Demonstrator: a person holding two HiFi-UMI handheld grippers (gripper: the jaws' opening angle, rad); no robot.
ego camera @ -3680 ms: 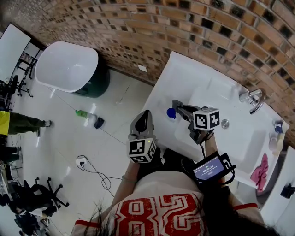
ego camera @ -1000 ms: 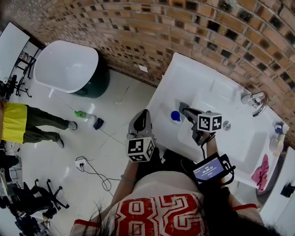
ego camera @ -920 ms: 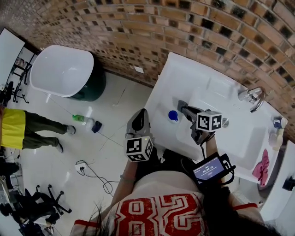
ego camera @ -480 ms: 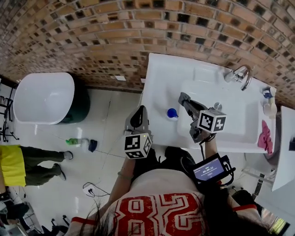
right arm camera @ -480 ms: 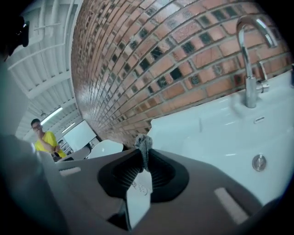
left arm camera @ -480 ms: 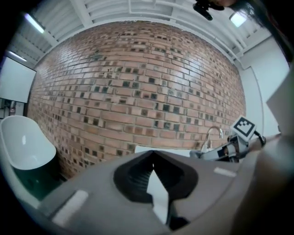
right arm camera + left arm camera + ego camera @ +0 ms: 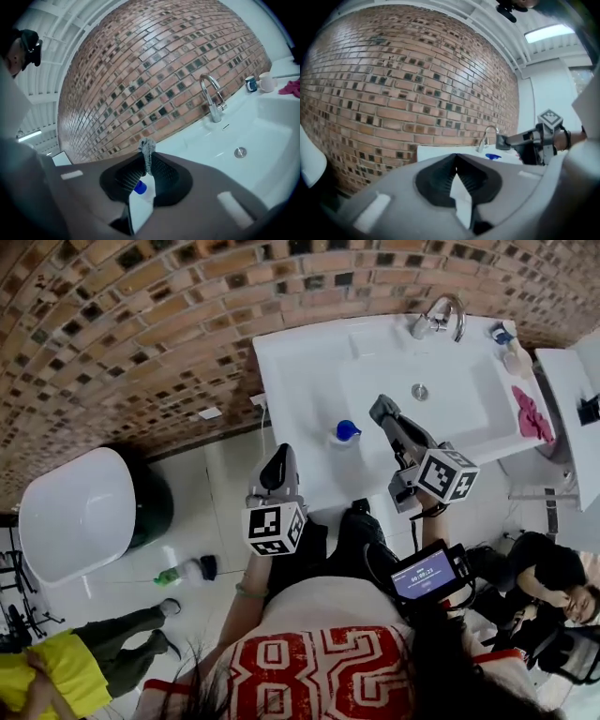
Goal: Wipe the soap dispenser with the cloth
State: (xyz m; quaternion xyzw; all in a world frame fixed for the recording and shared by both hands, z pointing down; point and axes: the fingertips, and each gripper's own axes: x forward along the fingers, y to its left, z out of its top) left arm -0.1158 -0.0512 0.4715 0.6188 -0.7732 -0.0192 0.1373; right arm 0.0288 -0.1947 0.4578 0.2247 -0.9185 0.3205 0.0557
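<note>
Head view: the soap dispenser (image 7: 346, 431), white with a blue top, stands on the flat counter of the white sink (image 7: 291, 362), just left of the bowl. The right gripper (image 7: 383, 411) reaches over the counter from the near side, its tips just to the right of the dispenser, with a strip of white showing between the two. In the right gripper view its jaws are pressed onto a scrap of grey cloth (image 7: 147, 146), which pokes up past the tips. The dispenser's blue top shows through the gap lower down between the jaws.

The left gripper (image 7: 277, 459) hangs off the sink's left front corner, over the pale floor (image 7: 202, 512). The left gripper view shows its jaws pressed together at the tips with nothing between them.

A chrome tap (image 7: 441, 315) stands at the back of the bowl against the brick wall (image 7: 141, 324), with the drain (image 7: 419, 391) in front of it. A pink rag (image 7: 531, 414) lies on the sink's far right end. A small lit screen (image 7: 427, 571) is strapped to the right forearm.
</note>
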